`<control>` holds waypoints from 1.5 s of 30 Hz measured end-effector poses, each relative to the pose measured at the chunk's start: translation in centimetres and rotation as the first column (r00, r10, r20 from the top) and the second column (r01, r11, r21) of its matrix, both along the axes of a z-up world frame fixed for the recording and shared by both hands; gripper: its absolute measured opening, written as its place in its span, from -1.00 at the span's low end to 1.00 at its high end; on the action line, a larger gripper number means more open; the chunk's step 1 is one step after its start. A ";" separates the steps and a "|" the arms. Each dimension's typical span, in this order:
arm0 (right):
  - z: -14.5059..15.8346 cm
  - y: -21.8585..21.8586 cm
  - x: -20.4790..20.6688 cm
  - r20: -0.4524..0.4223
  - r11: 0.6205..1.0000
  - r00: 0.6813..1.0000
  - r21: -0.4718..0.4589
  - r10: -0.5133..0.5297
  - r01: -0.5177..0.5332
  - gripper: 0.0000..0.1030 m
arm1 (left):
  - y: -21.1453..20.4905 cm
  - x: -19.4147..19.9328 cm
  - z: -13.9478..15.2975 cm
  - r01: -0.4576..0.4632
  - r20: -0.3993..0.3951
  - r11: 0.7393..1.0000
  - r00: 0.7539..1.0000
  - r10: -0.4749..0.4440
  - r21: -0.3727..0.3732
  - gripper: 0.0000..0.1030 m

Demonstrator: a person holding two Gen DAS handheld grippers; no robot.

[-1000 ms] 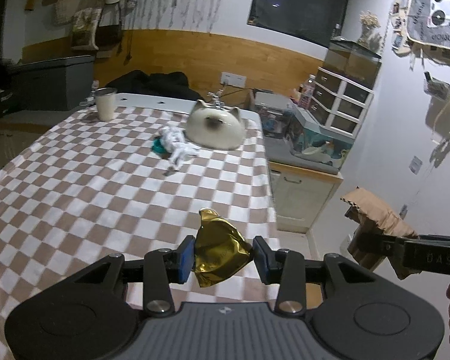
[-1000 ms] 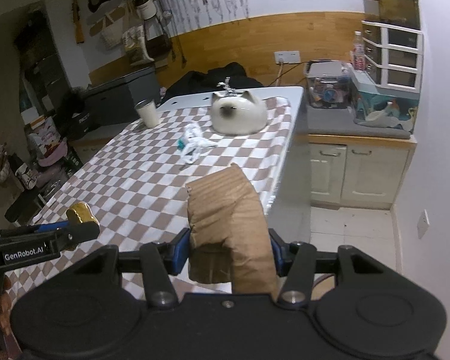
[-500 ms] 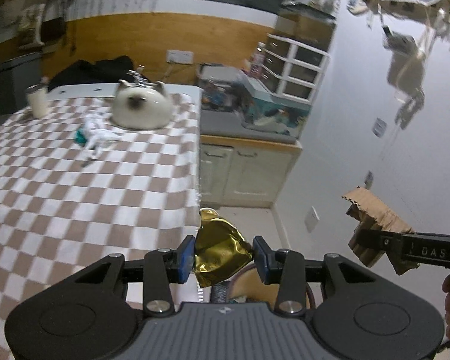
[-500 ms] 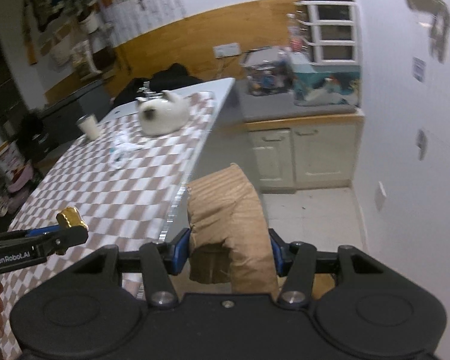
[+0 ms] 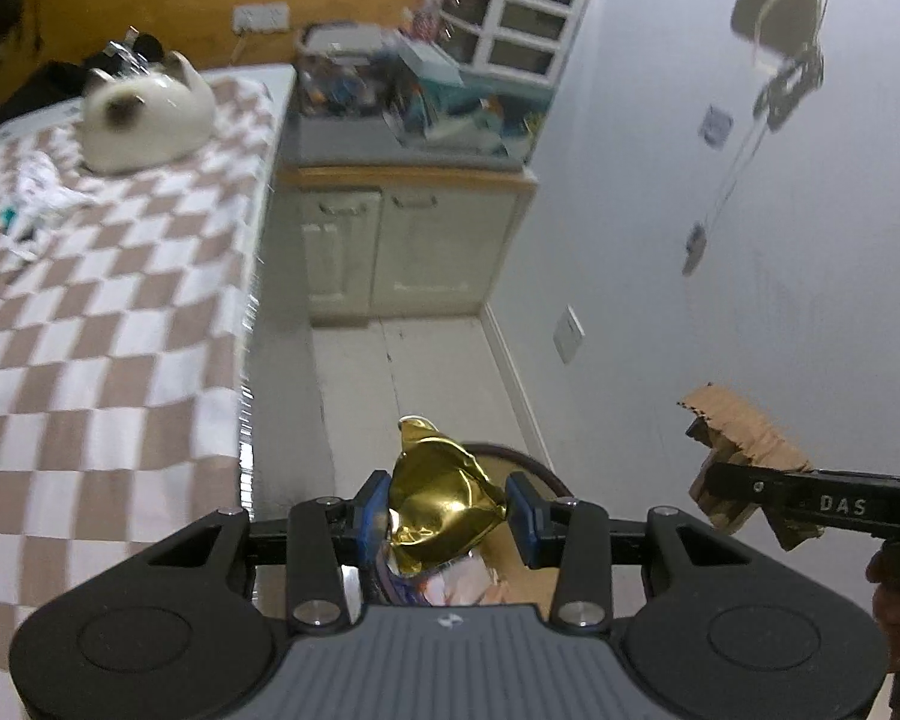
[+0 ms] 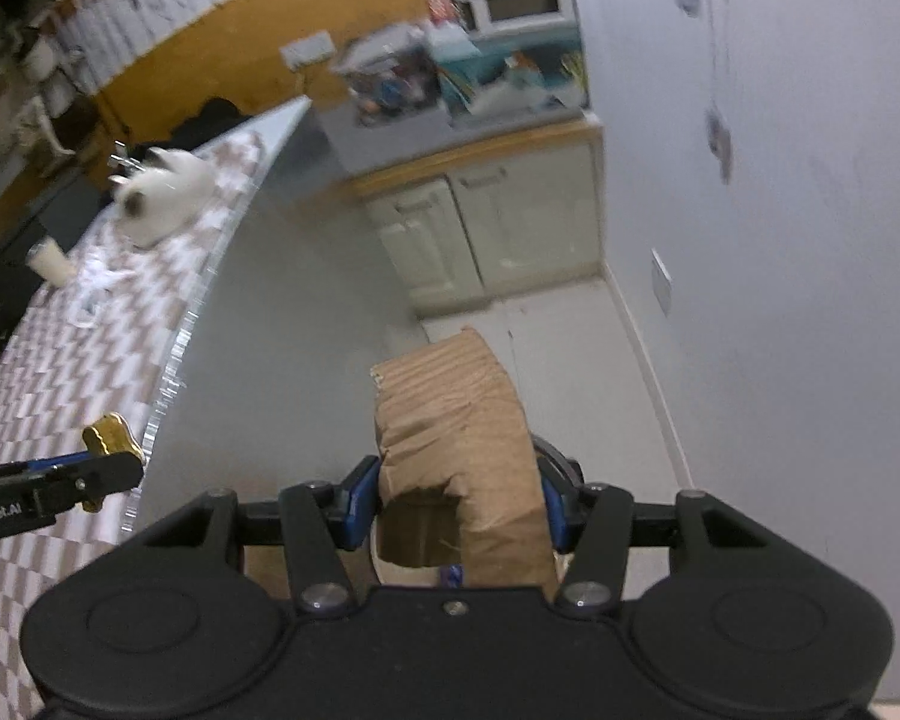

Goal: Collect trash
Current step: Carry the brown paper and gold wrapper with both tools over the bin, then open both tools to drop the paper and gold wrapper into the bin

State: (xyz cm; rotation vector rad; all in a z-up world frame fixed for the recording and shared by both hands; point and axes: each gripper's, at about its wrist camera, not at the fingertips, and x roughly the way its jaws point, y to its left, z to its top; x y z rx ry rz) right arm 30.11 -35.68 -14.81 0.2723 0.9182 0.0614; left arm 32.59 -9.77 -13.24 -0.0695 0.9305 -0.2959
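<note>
My left gripper [image 5: 447, 510] is shut on a crumpled gold foil wrapper [image 5: 441, 501]. Below and behind it on the floor shows the dark round rim of a trash bin [image 5: 537, 462], with paper scraps [image 5: 468, 579] inside. My right gripper [image 6: 459, 507] is shut on a bent piece of brown corrugated cardboard [image 6: 456, 420], and the bin's rim [image 6: 561, 462] peeks out just behind it. Each gripper appears in the other's view: the cardboard [image 5: 744, 450] at the right, the gold wrapper [image 6: 111, 435] at the left. Crumpled white trash [image 5: 42, 195] lies on the checkered table [image 5: 90, 312].
A cat-shaped white object [image 5: 147, 120] sits at the table's far end, a cup [image 6: 48, 258] beside it. A low cabinet [image 5: 390, 240] with cluttered top stands against the far wall. A white wall [image 5: 750, 240] with an outlet [image 5: 569, 333] runs along the right. Bare floor [image 5: 402, 372] lies between table and wall.
Both grippers have swung right off the table edge and tilted downward, still holding their trash. The floor and the bin have come into view beneath them.
</note>
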 end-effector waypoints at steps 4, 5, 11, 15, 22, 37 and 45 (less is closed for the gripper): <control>-2.9 -0.6 1.2 -0.063 1.000 0.998 -0.006 -0.015 0.014 0.05 | -1.0 1.6 -2.4 0.029 -0.050 1.000 0.998 -0.029 0.000 -0.18; -3.7 -0.7 1.6 -0.078 1.000 0.997 -0.002 -0.015 0.015 0.05 | -1.2 2.2 -3.1 0.031 -0.065 1.000 0.997 -0.031 -0.002 -0.18; -9.0 -0.7 4.5 -0.162 1.000 0.987 0.017 -0.003 0.006 0.07 | -1.9 4.9 -6.1 0.040 -0.116 0.999 0.992 -0.042 -0.022 -0.18; -12.6 0.1 6.3 -0.205 0.998 0.979 0.064 0.023 -0.010 0.11 | -2.0 6.6 -7.9 0.034 -0.142 0.999 0.989 -0.037 -0.024 -0.18; -18.5 2.5 8.9 -0.285 0.989 0.951 0.120 0.119 -0.087 0.44 | -2.2 9.1 -11.8 0.016 -0.207 0.999 0.978 -0.023 -0.035 -0.18; -22.3 1.4 8.4 -0.387 0.989 0.912 0.101 0.135 -0.104 0.82 | -3.4 11.1 -17.6 0.053 -0.340 0.998 0.938 -0.065 -0.043 -0.18; -22.2 0.1 8.0 -0.388 0.996 0.917 0.061 0.087 -0.069 0.88 | -4.8 11.0 -19.7 0.101 -0.381 0.994 0.918 -0.108 -0.039 -0.18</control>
